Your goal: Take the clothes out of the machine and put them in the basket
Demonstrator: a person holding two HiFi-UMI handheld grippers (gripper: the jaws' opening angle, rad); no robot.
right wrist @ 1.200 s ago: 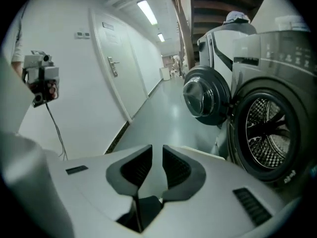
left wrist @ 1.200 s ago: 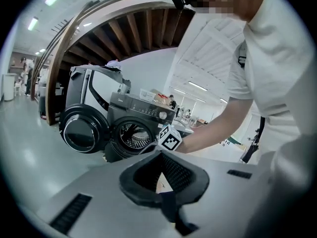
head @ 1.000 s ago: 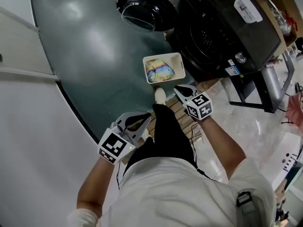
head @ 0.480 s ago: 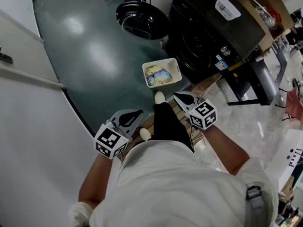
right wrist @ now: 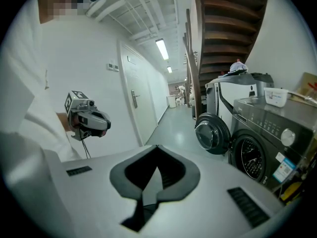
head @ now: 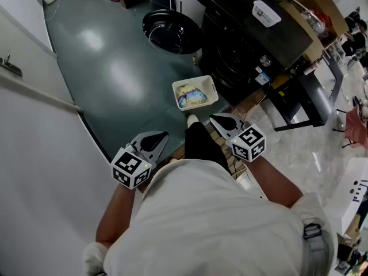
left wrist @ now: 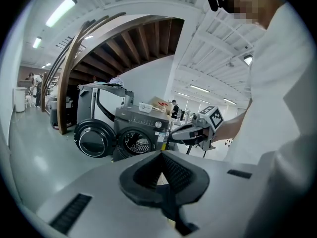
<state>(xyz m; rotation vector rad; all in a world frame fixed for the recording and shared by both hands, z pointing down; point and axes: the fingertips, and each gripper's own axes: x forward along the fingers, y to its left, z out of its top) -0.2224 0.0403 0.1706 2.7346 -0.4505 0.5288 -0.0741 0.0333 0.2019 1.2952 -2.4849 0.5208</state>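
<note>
The dark washing machine point(head: 253, 45) stands at the upper right with its round door point(head: 172, 30) swung open. On the floor in front sits the white basket point(head: 214, 88) with colourful clothes point(head: 191, 95) in it. My left gripper point(head: 164, 135) hangs to the basket's lower left, my right gripper point(head: 213, 119) just below the basket; both are shut and hold nothing. In the left gripper view the jaws point(left wrist: 161, 153) meet at a point, with the machine's drum point(left wrist: 137, 144) beyond. The right gripper view shows my right gripper point(right wrist: 157, 147) shut, and the open door point(right wrist: 213, 133).
A white wall with a door point(head: 23, 73) runs along the left. A metal frame point(head: 313, 96) stands right of the machine, and a cardboard box point(head: 325, 16) lies behind it. The person's legs and a shoe point(head: 192, 121) are between the grippers. A wooden stair point(left wrist: 138, 43) rises overhead.
Both grippers have risen away from the floor, the right one more. The head view has pulled back, so the basket looks smaller and farther off.
</note>
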